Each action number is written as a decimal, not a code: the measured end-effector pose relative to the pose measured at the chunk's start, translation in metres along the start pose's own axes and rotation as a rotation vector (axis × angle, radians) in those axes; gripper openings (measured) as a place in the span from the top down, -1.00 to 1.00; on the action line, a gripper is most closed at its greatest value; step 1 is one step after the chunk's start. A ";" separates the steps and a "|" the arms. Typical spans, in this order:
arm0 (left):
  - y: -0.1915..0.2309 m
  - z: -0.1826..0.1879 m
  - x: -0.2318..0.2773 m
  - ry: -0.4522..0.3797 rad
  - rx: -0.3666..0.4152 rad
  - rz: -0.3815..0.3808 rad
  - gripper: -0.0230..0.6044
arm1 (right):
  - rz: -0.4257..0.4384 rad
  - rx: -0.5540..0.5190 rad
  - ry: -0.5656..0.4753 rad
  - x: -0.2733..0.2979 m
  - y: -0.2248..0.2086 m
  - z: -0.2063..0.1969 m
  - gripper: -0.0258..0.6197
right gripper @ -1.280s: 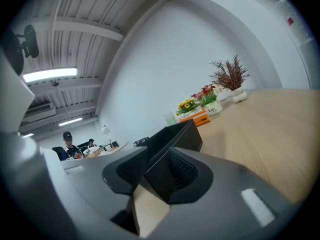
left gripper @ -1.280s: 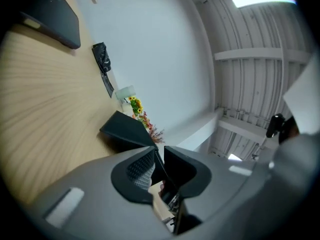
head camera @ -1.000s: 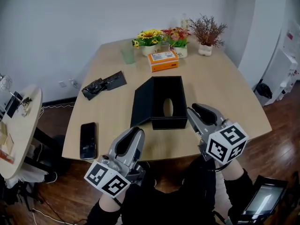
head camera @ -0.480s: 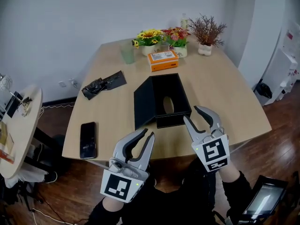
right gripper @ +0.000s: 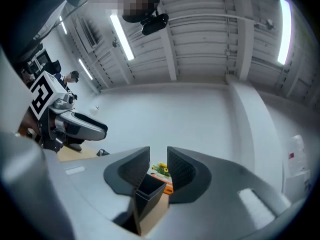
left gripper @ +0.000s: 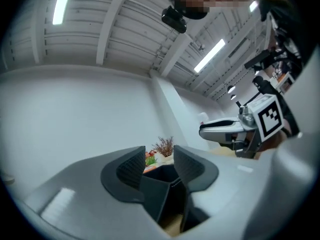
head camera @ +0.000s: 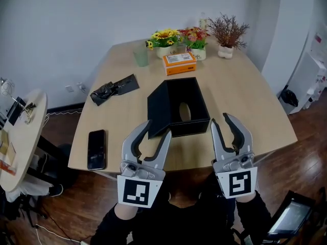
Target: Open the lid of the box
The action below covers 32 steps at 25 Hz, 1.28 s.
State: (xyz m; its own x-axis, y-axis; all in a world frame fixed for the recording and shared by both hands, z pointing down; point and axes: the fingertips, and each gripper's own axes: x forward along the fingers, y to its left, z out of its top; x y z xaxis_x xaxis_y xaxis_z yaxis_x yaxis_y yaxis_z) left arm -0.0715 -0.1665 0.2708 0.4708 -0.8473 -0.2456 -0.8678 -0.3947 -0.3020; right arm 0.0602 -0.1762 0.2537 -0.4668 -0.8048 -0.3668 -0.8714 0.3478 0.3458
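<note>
Rolled upright, left hand-held gripper (head camera: 156, 128) widened, right hand-held gripper (head camera: 220, 119) narrowed; both apart, empty.

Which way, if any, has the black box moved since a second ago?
Yes. The black box has turned slightly: its near right corner swung away from the near table edge.

Bright even light, ceiling tube lamps (left gripper: 62, 4) glaring (gripper views), strong fisheye bending, dark corners.
</note>
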 end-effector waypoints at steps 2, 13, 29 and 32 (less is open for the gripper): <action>0.003 0.004 0.007 -0.028 0.014 0.023 0.42 | -0.027 0.005 -0.020 0.002 -0.001 0.004 0.58; 0.005 0.003 -0.005 -0.066 0.002 0.101 0.42 | -0.113 -0.019 -0.061 -0.010 -0.014 0.007 0.68; 0.014 0.005 -0.004 -0.068 0.004 0.053 0.53 | 0.027 -0.016 -0.058 -0.003 -0.018 0.015 0.81; 0.015 0.005 -0.004 -0.067 0.000 0.052 0.53 | 0.025 -0.018 -0.060 -0.002 -0.019 0.016 0.81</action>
State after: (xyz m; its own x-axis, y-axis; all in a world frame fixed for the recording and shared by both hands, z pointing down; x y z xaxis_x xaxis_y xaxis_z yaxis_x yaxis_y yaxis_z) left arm -0.0855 -0.1675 0.2629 0.4346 -0.8410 -0.3224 -0.8914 -0.3504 -0.2876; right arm 0.0750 -0.1733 0.2343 -0.4972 -0.7654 -0.4085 -0.8567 0.3585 0.3710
